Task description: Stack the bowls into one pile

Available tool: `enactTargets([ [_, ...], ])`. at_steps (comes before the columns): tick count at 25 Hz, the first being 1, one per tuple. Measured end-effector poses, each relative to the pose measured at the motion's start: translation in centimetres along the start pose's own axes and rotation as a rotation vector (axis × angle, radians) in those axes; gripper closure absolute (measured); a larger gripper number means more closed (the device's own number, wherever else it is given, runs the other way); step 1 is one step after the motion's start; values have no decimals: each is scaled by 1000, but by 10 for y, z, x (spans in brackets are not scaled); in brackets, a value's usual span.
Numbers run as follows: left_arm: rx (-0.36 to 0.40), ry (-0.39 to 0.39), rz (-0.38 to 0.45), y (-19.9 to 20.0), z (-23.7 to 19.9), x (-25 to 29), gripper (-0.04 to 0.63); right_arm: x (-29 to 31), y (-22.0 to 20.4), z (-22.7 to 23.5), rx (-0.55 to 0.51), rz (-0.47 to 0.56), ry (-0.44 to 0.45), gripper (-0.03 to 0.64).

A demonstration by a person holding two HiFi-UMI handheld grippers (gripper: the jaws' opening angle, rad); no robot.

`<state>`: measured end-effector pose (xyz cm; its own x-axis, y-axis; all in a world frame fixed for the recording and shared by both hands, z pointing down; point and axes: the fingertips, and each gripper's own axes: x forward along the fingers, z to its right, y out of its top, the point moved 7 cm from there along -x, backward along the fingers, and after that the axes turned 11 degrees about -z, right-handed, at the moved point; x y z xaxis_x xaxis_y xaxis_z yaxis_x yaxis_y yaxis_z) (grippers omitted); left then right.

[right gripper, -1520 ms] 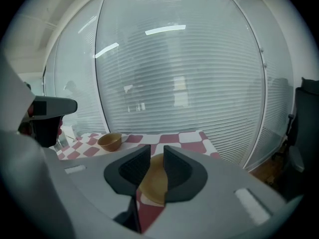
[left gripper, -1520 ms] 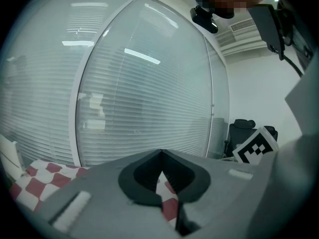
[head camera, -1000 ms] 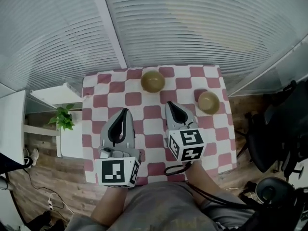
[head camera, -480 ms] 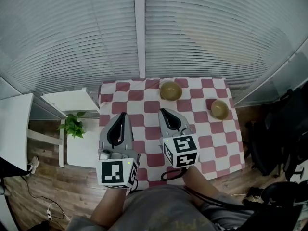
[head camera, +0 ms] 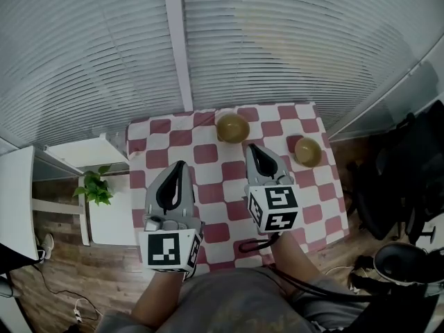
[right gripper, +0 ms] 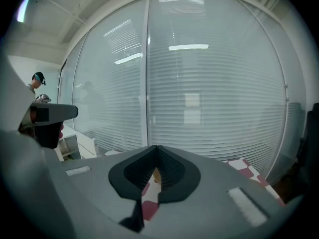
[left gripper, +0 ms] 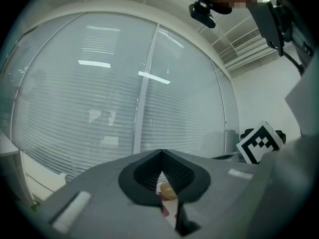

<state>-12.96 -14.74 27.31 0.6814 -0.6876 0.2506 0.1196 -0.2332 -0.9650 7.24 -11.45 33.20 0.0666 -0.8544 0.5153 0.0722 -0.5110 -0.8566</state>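
Right gripper [head camera: 254, 147], clenched empty, had drifted nearer the bowl [head camera: 307, 151] on its right; second bowl [head camera: 232, 127] sat just ahead; left gripper [head camera: 180, 164] likewise clenched.

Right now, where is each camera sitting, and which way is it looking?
Head view: on the person's head, looking steeply down at the checked table, middle bowl and right bowl; shows the left hand-held gripper, right hand-held gripper and forearms.
Left gripper view: on the left hand-held gripper, facing along its shut jaws toward the window blinds; the right one's marker cube shows.
Right gripper view: on the right hand-held gripper, along its shut jaws, facing those blinds.
Shared: both gripper views see blinds and checked cloth.
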Motion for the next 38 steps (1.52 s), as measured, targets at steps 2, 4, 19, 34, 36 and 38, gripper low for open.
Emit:
enactTargets([
  [2,-5,6,-12,-2,-1,8,595,7,2,8,8,-4,-5,591],
  [4,-11,12,-30,-6,-1,17,595,16,-1,13,12,-18,-1,591],
  [19,-59,28,-221,-63,-9,88,595,94,-84,37,127,-261,58,589],
  [34,-92,37,-323,-96,-20,144,595,144,-59,74,165,-213,0,514],
  [36,-98,37,-336,-102,-21,148,595,151,-60,77,177,-220,-1,508],
  [38,-103,39,-348,-107,-23,152,595,158,-63,79,188,-228,-1,506],
])
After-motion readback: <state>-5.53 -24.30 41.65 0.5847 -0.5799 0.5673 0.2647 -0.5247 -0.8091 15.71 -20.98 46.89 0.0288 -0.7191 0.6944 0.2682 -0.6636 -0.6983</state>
